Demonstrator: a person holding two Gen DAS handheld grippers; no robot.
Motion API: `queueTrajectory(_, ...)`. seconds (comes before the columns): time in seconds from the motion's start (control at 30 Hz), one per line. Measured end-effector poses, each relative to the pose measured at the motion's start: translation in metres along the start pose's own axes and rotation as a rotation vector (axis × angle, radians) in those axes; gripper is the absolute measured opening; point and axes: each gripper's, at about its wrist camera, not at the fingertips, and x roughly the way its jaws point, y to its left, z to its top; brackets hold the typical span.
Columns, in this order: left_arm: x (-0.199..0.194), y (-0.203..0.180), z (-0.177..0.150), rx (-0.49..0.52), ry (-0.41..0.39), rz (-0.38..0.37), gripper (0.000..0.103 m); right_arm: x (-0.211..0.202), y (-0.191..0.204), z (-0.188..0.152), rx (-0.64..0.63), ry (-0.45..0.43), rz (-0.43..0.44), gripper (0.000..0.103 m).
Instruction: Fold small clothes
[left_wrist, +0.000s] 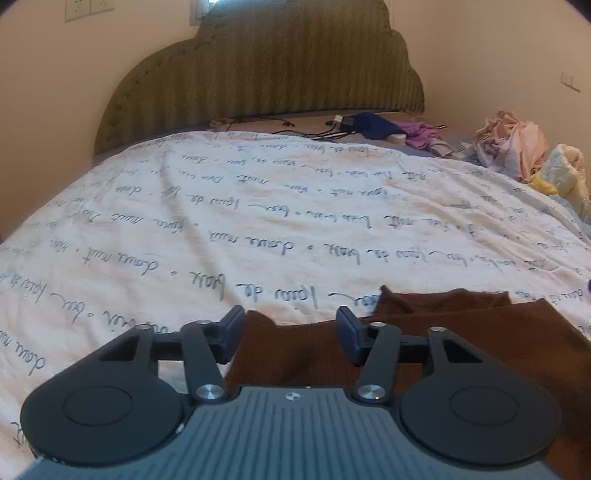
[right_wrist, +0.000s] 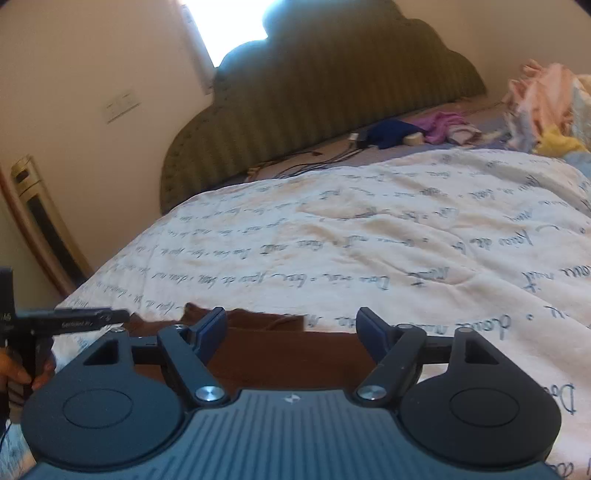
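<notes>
A small brown garment (left_wrist: 461, 332) lies flat on the white bedspread with script print (left_wrist: 258, 206). My left gripper (left_wrist: 290, 319) is open, its jaws wide apart just above the garment's left part. In the right wrist view the same brown garment (right_wrist: 288, 350) lies under my right gripper (right_wrist: 291, 321), which is open and empty above it. The left gripper's body and the hand that holds it show at the left edge of the right wrist view (right_wrist: 55, 321).
A green padded headboard (left_wrist: 266, 74) stands at the far end. Cables, a blue cloth (left_wrist: 373, 125) and a purple cloth (left_wrist: 424, 134) lie near it. A pile of pale clothes (left_wrist: 524, 151) sits at the right. A panel leans by the wall (right_wrist: 40, 221).
</notes>
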Motion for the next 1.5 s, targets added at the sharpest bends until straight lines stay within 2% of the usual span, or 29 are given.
queueTrajectory(0.07, 0.007, -0.014, -0.003, 0.04, 0.019, -0.008, 0.059, 0.014, 0.015, -0.005, -0.066, 0.03, -0.003, 0.076)
queueTrajectory(0.17, 0.032, -0.019, -0.018, 0.055, 0.102, -0.017, 0.059, 0.042, 0.021, -0.022, -0.111, 0.103, -0.051, 0.076)
queueTrajectory(0.2, 0.041, -0.017, -0.025, 0.064, 0.107, -0.006, 0.062, 0.053, 0.018, -0.028, -0.134, 0.129, -0.09, 0.076)
queueTrajectory(0.23, 0.043, -0.015, -0.034, 0.07, 0.058, -0.007, 0.064, 0.065, 0.014, -0.042, -0.185, 0.162, -0.197, 0.075)
queueTrajectory(0.27, 0.043, -0.014, -0.035, 0.064, 0.056, -0.011, 0.064, 0.069, 0.006, -0.051, -0.217, 0.141, -0.21, 0.077)
queueTrajectory(0.33, 0.044, -0.013, -0.034, 0.064, 0.062, -0.012, 0.065, 0.062, -0.019, -0.043, -0.054, 0.107, -0.136, 0.077)
queueTrajectory(0.37, 0.045, -0.012, -0.033, 0.061, 0.062, -0.015, 0.065, 0.062, -0.024, -0.043, -0.028, 0.103, -0.121, 0.077)
queueTrajectory(0.43, 0.04, -0.011, -0.031, 0.055, 0.061, -0.009, 0.064, 0.061, -0.017, -0.042, -0.052, 0.108, -0.136, 0.077)
queueTrajectory(0.5, 0.017, -0.011, -0.032, 0.049, 0.012, 0.031, 0.061, 0.046, -0.002, -0.039, -0.083, 0.096, -0.209, 0.078)
queueTrajectory(0.53, 0.003, -0.01, -0.035, 0.039, -0.008, 0.043, 0.062, 0.027, 0.011, -0.039, -0.099, 0.06, -0.193, 0.078)
queueTrajectory(0.57, -0.014, -0.008, -0.038, 0.025, -0.026, 0.02, 0.065, 0.011, 0.019, -0.042, -0.113, 0.028, -0.147, 0.078)
queueTrajectory(0.63, -0.038, -0.008, -0.047, 0.02, -0.044, -0.073, 0.073, -0.012, 0.033, -0.05, -0.137, -0.009, -0.058, 0.079)
queueTrajectory(0.7, -0.041, -0.015, -0.056, 0.06, -0.009, -0.104, 0.079, -0.015, 0.043, -0.062, -0.174, 0.026, -0.044, 0.08)
queueTrajectory(0.77, -0.024, -0.02, -0.068, 0.119, 0.052, -0.062, 0.081, 0.002, 0.039, -0.078, -0.195, 0.123, -0.12, 0.08)
queueTrajectory(0.8, -0.016, -0.017, -0.074, 0.116, 0.051, -0.054, 0.082, 0.01, 0.029, -0.088, -0.194, 0.142, -0.136, 0.08)
queueTrajectory(0.83, -0.018, -0.01, -0.075, 0.072, 0.041, -0.067, 0.081, 0.005, 0.023, -0.095, -0.194, 0.086, -0.107, 0.081)
queueTrajectory(0.9, -0.034, -0.005, -0.069, 0.017, 0.047, -0.06, 0.072, -0.005, 0.022, -0.091, -0.146, 0.093, -0.107, 0.081)
queueTrajectory(0.93, -0.046, -0.003, -0.07, 0.01, 0.039, -0.057, 0.072, -0.015, 0.026, -0.089, -0.131, 0.093, -0.123, 0.081)
queueTrajectory(1.03, -0.084, -0.001, -0.084, 0.037, 0.002, -0.124, 0.077, -0.052, 0.042, -0.097, -0.131, 0.042, -0.082, 0.083)
queueTrajectory(1.1, -0.092, -0.006, -0.099, 0.054, 0.024, -0.174, 0.078, -0.065, 0.047, -0.11, -0.139, 0.047, -0.052, 0.083)
queueTrajectory(1.17, -0.082, -0.014, -0.117, 0.105, 0.061, -0.169, 0.082, -0.058, 0.045, -0.126, -0.167, 0.123, -0.072, 0.083)
queueTrajectory(1.23, -0.078, -0.015, -0.127, 0.139, 0.014, -0.153, 0.085, -0.055, 0.039, -0.139, -0.219, 0.085, -0.057, 0.083)
queueTrajectory(1.27, -0.079, -0.015, -0.123, 0.12, 0.028, -0.146, 0.084, -0.057, 0.036, -0.135, -0.187, 0.091, -0.047, 0.083)
queueTrajectory(1.33, -0.092, -0.014, -0.115, 0.085, 0.054, -0.133, 0.073, -0.065, 0.038, -0.123, -0.148, 0.126, -0.069, 0.083)
queueTrajectory(1.37, -0.1, -0.01, -0.113, 0.064, 0.053, -0.142, 0.073, -0.073, 0.042, -0.12, -0.133, 0.13, -0.085, 0.083)
queueTrajectory(1.4, -0.11, -0.004, -0.114, 0.038, 0.043, -0.156, 0.079, -0.081, 0.046, -0.119, -0.128, 0.125, -0.081, 0.084)
queueTrajectory(1.47, -0.129, 0.011, -0.122, -0.045, 0.024, -0.169, 0.088, -0.096, 0.051, -0.123, -0.144, 0.101, -0.037, 0.084)
queueTrajectory(1.5, -0.135, 0.018, -0.128, -0.093, 0.026, -0.172, 0.089, -0.101, 0.052, -0.128, -0.156, 0.111, -0.033, 0.084)
